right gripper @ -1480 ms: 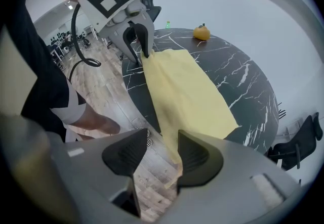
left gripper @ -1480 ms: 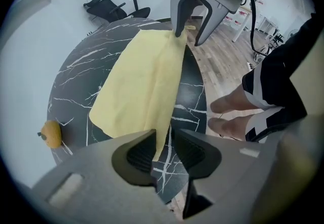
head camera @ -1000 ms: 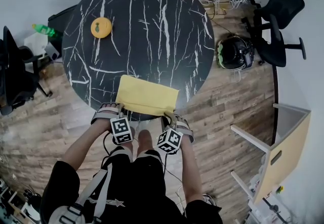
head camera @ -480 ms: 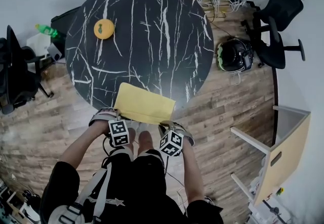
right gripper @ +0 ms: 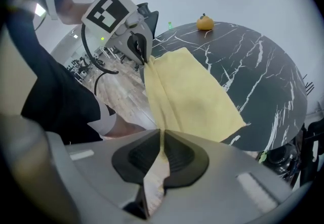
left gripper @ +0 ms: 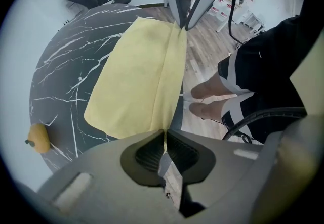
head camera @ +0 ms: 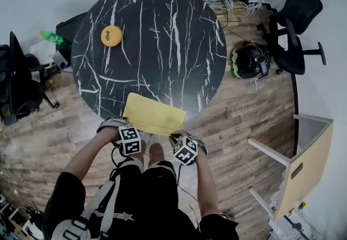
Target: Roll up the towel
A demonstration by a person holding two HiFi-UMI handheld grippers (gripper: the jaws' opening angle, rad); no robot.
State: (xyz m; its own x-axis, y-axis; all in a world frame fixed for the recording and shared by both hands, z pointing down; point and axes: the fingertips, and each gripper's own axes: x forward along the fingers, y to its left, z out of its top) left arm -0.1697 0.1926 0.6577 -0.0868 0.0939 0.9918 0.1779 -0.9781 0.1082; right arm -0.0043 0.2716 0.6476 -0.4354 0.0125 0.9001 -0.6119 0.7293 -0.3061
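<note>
**Both jaws take the near edge as the towel roll begins**

A round, black, marble-patterned desk (head camera: 162, 33) fills the head view. A yellow towel (head camera: 154, 113) lies spread at its near rim, with its near edge reaching just past the rim toward the person.

The left gripper (left gripper: 164, 148) has the towel's near-left corner and the right gripper (right gripper: 161, 149) its near-right corner. Each pair of jaws has just been closing and stands narrow, pads pressed on a thin pinch of yellow cloth. A taut ridge of fabric runs straight from one gripper to the other, with a narrow strip of towel on the person's side of it. The rest of the towel lies flat on the desk toward the far side.

An orange fruit (head camera: 110, 35) sits at the far left of the desk, well apart from the towel.

The step in hand looks like the opening grip, since the towel is unrolled and no turn has been made. The next move would call for both grippers to carry the near edge up and over toward the far side together. They would need to keep it level and tight, so the first turn lands straight. A lag on either side would likely skew the roll.
</note>
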